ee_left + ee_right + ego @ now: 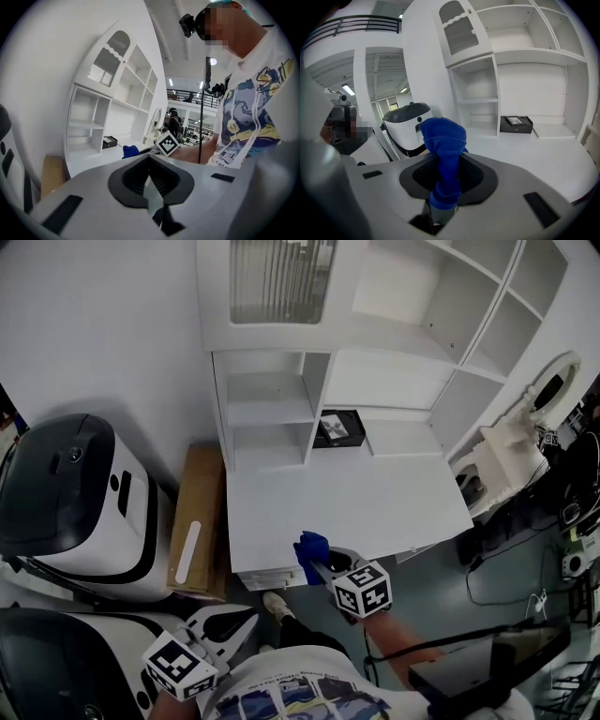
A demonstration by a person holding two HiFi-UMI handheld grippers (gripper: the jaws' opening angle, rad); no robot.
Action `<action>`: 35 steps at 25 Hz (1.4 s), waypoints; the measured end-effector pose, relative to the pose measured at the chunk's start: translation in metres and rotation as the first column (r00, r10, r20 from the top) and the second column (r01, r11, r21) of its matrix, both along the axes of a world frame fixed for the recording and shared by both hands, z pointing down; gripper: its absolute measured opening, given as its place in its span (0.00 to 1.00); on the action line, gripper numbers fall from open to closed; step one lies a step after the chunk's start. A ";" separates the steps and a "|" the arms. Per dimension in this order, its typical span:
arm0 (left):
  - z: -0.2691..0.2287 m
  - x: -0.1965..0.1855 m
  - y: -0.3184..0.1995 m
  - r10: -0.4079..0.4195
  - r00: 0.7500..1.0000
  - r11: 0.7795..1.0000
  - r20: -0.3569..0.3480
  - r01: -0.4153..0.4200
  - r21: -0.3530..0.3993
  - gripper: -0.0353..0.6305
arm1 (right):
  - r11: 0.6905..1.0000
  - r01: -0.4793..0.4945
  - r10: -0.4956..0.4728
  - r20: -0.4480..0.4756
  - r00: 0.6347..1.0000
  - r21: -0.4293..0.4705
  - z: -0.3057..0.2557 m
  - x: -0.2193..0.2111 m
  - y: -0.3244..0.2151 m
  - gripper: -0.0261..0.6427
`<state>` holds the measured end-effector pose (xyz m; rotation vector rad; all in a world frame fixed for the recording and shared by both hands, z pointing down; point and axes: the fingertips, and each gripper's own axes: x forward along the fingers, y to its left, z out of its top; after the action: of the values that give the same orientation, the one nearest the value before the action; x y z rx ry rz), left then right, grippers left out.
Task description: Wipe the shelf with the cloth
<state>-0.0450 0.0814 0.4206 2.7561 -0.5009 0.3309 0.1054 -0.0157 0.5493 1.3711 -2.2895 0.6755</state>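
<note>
The white shelf unit (272,413) stands against the wall, with a white desk top (375,493) in front of it. My right gripper (323,563) hovers over the desk's front edge, shut on a bunched blue cloth (311,547). In the right gripper view the cloth (443,136) sticks up from between the jaws of this gripper (443,159), facing the open shelves (480,101). My left gripper (239,622) is low at the left, off the desk. In its own view the left gripper (150,161) has its jaw tips together and holds nothing.
A black box (339,428) sits in the lower middle shelf bay. A white and black machine (84,502) and a flat cardboard box (199,521) stand left of the desk. A white round mirror stand (553,385) and cables (525,549) are at the right.
</note>
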 end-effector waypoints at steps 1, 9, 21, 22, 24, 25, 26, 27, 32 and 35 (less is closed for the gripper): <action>0.001 -0.002 0.004 0.000 1.000 1.000 -0.003 0.000 -0.002 0.07 | 1.000 0.001 -0.001 0.000 1.000 0.002 -0.002 -0.003 0.008 0.20; 0.009 -0.008 0.034 0.019 1.000 1.000 -0.022 -0.019 0.006 0.07 | 0.999 0.029 -0.030 0.001 1.000 0.045 -0.019 -0.024 0.057 0.20; 0.022 -0.031 0.059 -0.051 0.999 0.998 0.011 0.050 0.036 0.07 | 0.991 0.114 -0.113 -0.015 0.993 0.069 -0.021 -0.055 0.097 0.20; 0.022 -0.033 0.061 -0.059 0.998 0.998 0.016 0.058 0.039 0.07 | 0.990 0.121 -0.120 -0.015 0.993 0.069 -0.022 -0.058 0.097 0.20; 0.022 -0.035 0.064 -0.071 0.997 0.997 0.017 0.071 0.037 0.07 | 0.988 0.134 -0.134 -0.015 0.991 0.070 -0.024 -0.062 0.099 0.20; 0.022 -0.037 0.065 -0.078 0.997 0.996 0.016 0.077 0.034 0.07 | 0.987 0.141 -0.141 -0.015 0.990 0.072 -0.025 -0.064 0.099 0.20; 0.022 -0.038 0.067 -0.085 0.996 0.996 0.014 0.084 0.031 0.07 | 0.986 0.149 -0.148 -0.017 0.989 0.076 -0.027 -0.066 0.100 0.20; 0.023 -0.039 0.068 -0.090 0.996 0.996 0.013 0.089 0.030 0.07 | 0.984 0.157 -0.155 -0.023 0.988 0.082 -0.028 -0.068 0.101 0.20; 0.021 -0.043 0.072 -0.084 0.996 0.996 0.013 0.084 0.039 0.07 | 0.975 0.192 -0.185 -0.071 0.980 0.107 -0.034 -0.077 0.109 0.20; 0.021 -0.044 0.074 -0.086 0.996 0.996 0.005 0.085 0.031 0.07 | 0.975 0.197 -0.190 -0.073 0.979 0.105 -0.034 -0.079 0.113 0.20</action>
<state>-0.0885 0.1552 0.4421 2.7543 -0.6288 0.3141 0.0263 0.0970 0.5153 1.1767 -2.4023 0.4424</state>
